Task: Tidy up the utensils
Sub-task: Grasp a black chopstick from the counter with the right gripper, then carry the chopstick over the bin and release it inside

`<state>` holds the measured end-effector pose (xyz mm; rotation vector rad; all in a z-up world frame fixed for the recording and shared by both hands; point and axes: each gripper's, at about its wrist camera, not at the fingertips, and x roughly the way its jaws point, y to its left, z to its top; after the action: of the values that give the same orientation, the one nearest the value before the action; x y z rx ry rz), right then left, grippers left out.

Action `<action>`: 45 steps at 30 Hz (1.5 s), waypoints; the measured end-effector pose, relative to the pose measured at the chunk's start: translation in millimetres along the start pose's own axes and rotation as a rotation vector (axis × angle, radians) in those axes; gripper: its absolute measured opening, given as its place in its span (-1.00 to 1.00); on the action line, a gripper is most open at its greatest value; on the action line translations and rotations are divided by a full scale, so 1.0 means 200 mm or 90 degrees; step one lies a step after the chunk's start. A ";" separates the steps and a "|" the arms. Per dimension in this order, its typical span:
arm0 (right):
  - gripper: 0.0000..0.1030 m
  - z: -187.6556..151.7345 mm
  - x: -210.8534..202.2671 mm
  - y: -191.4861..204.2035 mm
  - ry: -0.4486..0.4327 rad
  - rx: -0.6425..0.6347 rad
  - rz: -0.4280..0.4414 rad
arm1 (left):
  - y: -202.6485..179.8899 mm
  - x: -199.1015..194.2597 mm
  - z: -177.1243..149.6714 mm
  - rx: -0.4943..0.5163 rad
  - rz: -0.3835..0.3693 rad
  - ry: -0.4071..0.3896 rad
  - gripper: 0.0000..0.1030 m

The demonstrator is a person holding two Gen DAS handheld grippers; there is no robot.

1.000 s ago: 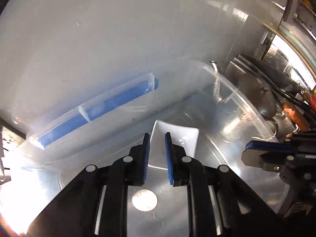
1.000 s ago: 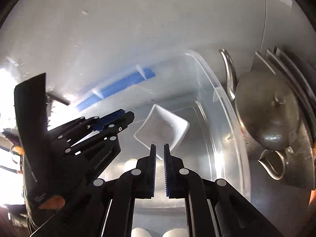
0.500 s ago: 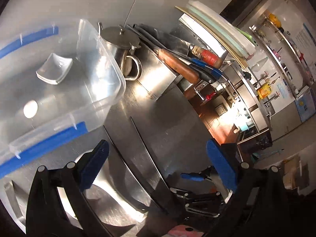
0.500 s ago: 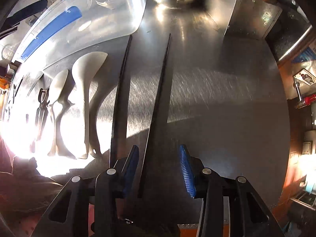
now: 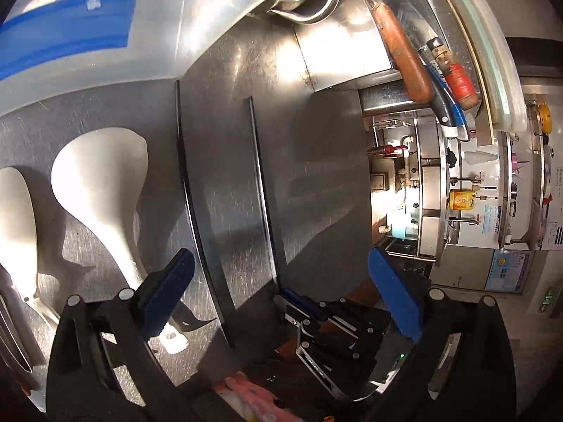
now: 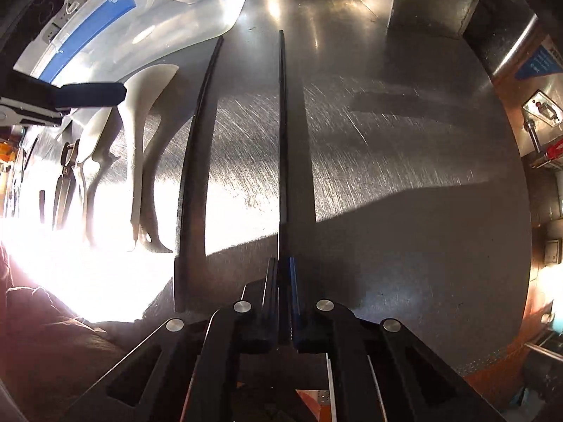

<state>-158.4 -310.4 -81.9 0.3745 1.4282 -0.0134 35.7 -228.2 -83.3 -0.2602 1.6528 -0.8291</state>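
Observation:
Two long black chopsticks lie on the steel table. My right gripper is shut on the near end of the right chopstick; the left chopstick lies free beside it. My left gripper is wide open above both chopsticks; the right gripper shows between its fingers. Two white spoons lie to the left, also in the right wrist view. The clear plastic bin with a blue clip stands behind them.
A steel kettle and knives with wooden and blue handles sit at the back right. Dark metal tongs lie left of the spoons. The table edge runs along the right. Strong glare covers the near left.
Both grippers have left the bin and come down over the table. The right gripper, open half a second ago, has closed on the right chopstick. The left gripper has opened wide.

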 end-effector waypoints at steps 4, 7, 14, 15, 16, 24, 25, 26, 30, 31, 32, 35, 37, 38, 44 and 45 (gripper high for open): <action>-0.86 -0.03 -0.07 -0.15 -0.002 0.096 0.157 | 0.01 0.16 0.00 -0.035 -0.028 0.054 0.84; -0.86 -0.06 -0.12 -0.21 -0.006 0.133 0.238 | 0.01 0.27 0.01 -0.058 -0.045 0.080 0.84; -0.86 -0.16 -0.25 -0.19 -0.014 0.152 0.302 | 0.01 0.45 -0.01 -0.066 -0.031 0.132 0.34; -0.86 -0.15 -0.25 -0.18 -0.015 0.152 0.303 | 0.01 0.47 -0.02 -0.065 -0.030 0.134 0.15; -0.86 -0.16 -0.23 -0.17 -0.016 0.152 0.305 | 0.01 0.48 -0.02 -0.064 -0.030 0.138 -0.24; -0.86 -0.11 -0.31 -0.11 -0.049 0.128 0.302 | -0.12 0.39 0.00 -0.006 -0.067 0.100 -0.92; -0.86 -0.09 -0.36 -0.09 -0.061 0.115 0.302 | -0.16 0.34 0.01 0.009 -0.080 0.087 -0.92; -0.86 -0.07 -0.41 -0.07 -0.075 0.100 0.300 | -0.20 0.28 0.02 0.027 -0.090 0.071 -0.92; -0.86 0.10 -0.66 0.05 -0.146 0.014 0.299 | -0.36 -0.07 0.11 0.101 -0.135 -0.024 -0.92; -0.86 0.17 -0.72 0.09 -0.164 -0.016 0.301 | -0.38 -0.19 0.14 0.114 -0.144 -0.054 -0.92; -0.86 0.24 -0.77 0.14 -0.180 -0.046 0.304 | -0.40 -0.30 0.18 0.125 -0.149 -0.088 -0.92; -0.86 0.51 -0.84 0.34 -0.208 -0.135 0.302 | -0.35 -0.64 0.29 0.133 -0.143 -0.192 -0.92; -0.86 0.71 -0.85 0.48 -0.199 -0.187 0.303 | -0.25 -0.83 0.38 0.121 -0.122 -0.242 -0.92; -0.86 0.82 -0.81 0.56 -0.187 -0.206 0.303 | -0.19 -0.91 0.44 0.105 -0.104 -0.260 -0.92; -0.86 1.35 -0.36 1.02 -0.049 -0.245 0.288 | 0.39 -1.10 0.79 -0.046 0.001 -0.236 -0.91; -0.85 1.41 -0.26 1.06 -0.024 -0.241 0.287 | 0.48 -1.08 0.83 -0.068 0.021 -0.217 -0.91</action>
<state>153.3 -195.3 47.2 0.3711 1.2489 0.6045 273.3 -95.8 14.8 -0.4245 1.3773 -0.6325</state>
